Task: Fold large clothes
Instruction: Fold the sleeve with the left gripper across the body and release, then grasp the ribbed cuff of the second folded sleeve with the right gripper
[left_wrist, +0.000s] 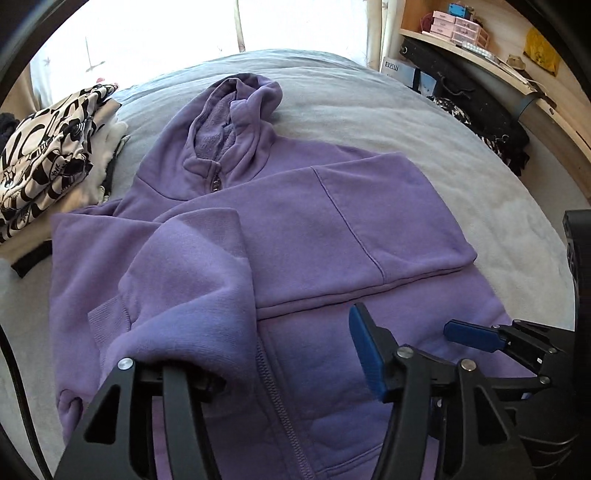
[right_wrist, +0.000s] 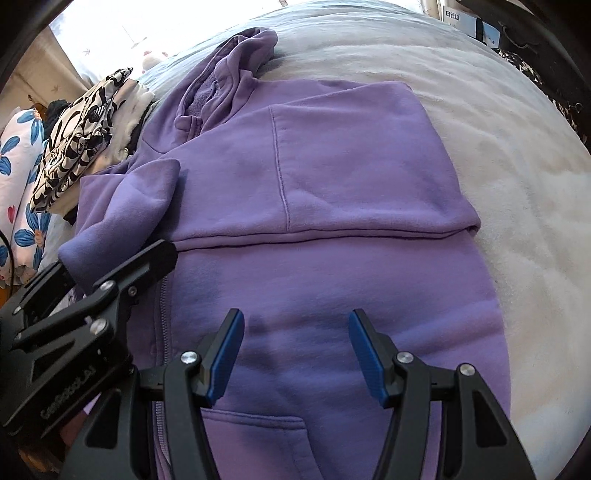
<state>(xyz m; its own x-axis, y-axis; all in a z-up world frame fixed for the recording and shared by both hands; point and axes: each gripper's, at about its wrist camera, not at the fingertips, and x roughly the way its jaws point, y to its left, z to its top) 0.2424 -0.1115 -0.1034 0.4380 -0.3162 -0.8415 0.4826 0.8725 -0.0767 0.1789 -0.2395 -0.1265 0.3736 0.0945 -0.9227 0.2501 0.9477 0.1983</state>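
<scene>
A purple zip hoodie lies front up on the grey bed, with its hood at the far end. Both sleeves are folded across the chest. My left gripper hovers low over the near left part; the folded sleeve cuff drapes over its left finger, the blue right pad stands apart, and nothing is pinched. In the right wrist view my right gripper stands open just above the hoodie's lower body, with nothing between its pads. The left gripper shows at that view's left, by the sleeve end.
A stack of folded clothes topped by a black-and-white patterned piece sits at the bed's far left. A floral pillow lies beyond it. Shelves with boxes and dark bags stand past the right side of the bed.
</scene>
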